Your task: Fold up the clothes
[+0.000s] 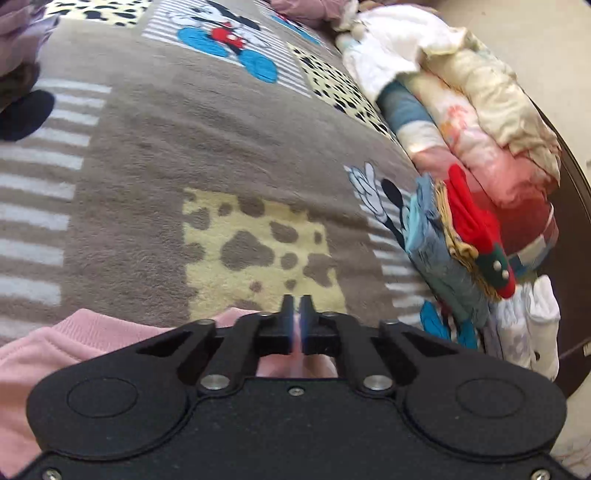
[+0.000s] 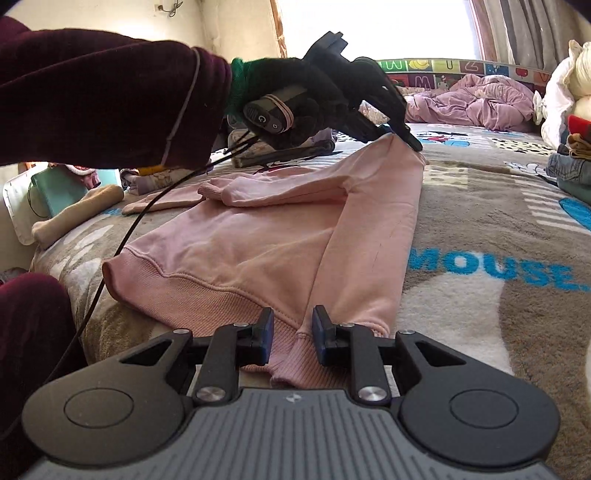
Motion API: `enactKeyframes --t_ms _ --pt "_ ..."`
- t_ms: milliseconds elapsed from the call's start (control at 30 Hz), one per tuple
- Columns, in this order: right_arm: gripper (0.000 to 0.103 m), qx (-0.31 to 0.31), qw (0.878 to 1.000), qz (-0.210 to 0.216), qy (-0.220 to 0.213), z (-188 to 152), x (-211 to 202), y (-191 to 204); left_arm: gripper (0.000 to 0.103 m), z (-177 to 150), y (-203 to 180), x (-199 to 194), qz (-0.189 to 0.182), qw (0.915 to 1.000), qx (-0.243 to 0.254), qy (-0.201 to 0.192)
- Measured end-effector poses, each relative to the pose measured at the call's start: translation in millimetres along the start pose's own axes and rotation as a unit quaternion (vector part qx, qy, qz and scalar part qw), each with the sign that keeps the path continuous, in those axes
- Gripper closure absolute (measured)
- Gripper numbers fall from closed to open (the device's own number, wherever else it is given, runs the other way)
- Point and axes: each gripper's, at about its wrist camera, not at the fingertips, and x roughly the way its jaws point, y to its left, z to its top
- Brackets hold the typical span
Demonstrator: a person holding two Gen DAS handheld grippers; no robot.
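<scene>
Sweatshirt [image 2: 258,236] shoulder pinched by left gripper [image 1: 296,314]; cuff between spread right gripper [image 2: 293,325] fingers.

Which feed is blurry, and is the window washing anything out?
Left wrist view: motion-smeared, worst on the folded clothes stack; claw stays sharp. Right wrist view: sharper, but the window is blown out white; pink sweatshirt evenly lit. Both bend at the edges.

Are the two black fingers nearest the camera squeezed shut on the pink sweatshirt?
No, the right gripper stands open, its fingers apart on either side of the pink sweatshirt cuff.
</scene>
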Motion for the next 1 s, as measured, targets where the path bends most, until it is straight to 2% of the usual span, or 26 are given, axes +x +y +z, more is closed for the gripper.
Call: enactKeyframes --t_ms 33,67,133,233,300,333,367,433,500,600,667,733,833,933,1000 --pt "0.077 0.000 1.000 0.001 0.001 -1 0 0 0.103 3 16 -3 -0.020 0.9987 -0.045 -0.016" --pt "0.077 0.000 1.000 0.002 0.002 -1 0 0 0.103 2 20 -3 -0.017 0.9983 -0.052 -0.018" --pt "0.077 0.005 1.000 0.004 0.001 -2 -1 -1 0.103 0 18 -5 0.004 0.9994 -0.031 -0.014" --pt "0.077 0.003 1.000 0.004 -0.002 -2 -2 0 0.101 8 6 -22 -0.001 0.9992 -0.015 -0.036" --pt "0.077 0.006 1.000 0.004 -0.001 -1 -2 -1 0.072 17 -8 -27 -0.014 0.9995 0.018 -0.020" --pt "0.077 0.006 1.000 0.003 -0.001 0 -2 0 0.044 19 -18 -27 -0.014 0.9990 0.043 -0.004" --pt "0.077 0.004 1.000 0.002 0.000 0 -2 0 0.041 19 -31 -26 0.001 0.9960 0.088 0.014" --pt "0.077 -0.001 1.000 0.001 0.001 0 -2 1 0.042 14 -47 -35 0.046 0.9859 0.158 0.032" --pt "0.077 0.002 1.000 0.005 0.003 1 -1 -1 0.042 1 -42 -58 0.064 0.9784 0.193 0.035" --pt "0.077 0.010 1.000 0.011 0.005 3 -1 -5 0.042 -24 -11 -96 0.131 0.9699 0.203 0.029" --pt "0.077 0.013 1.000 0.012 0.006 3 -1 -5 0.045 -39 18 -123 0.160 0.9705 0.180 0.010" --pt "0.077 0.017 1.000 0.013 0.007 4 -2 -6 0.045 -57 39 -146 0.168 0.9730 0.158 -0.004" --pt "0.077 0.031 0.999 0.016 0.006 4 -2 -8 0.045 -81 48 -166 0.174 0.9724 0.155 -0.008" --pt "0.077 0.061 0.998 0.022 0.003 5 -2 -13 0.045 -97 50 -180 0.161 0.9759 0.147 -0.014" --pt "0.077 0.074 0.997 0.024 0.001 4 -2 -16 0.048 -102 52 -179 0.171 0.9755 0.138 -0.011"
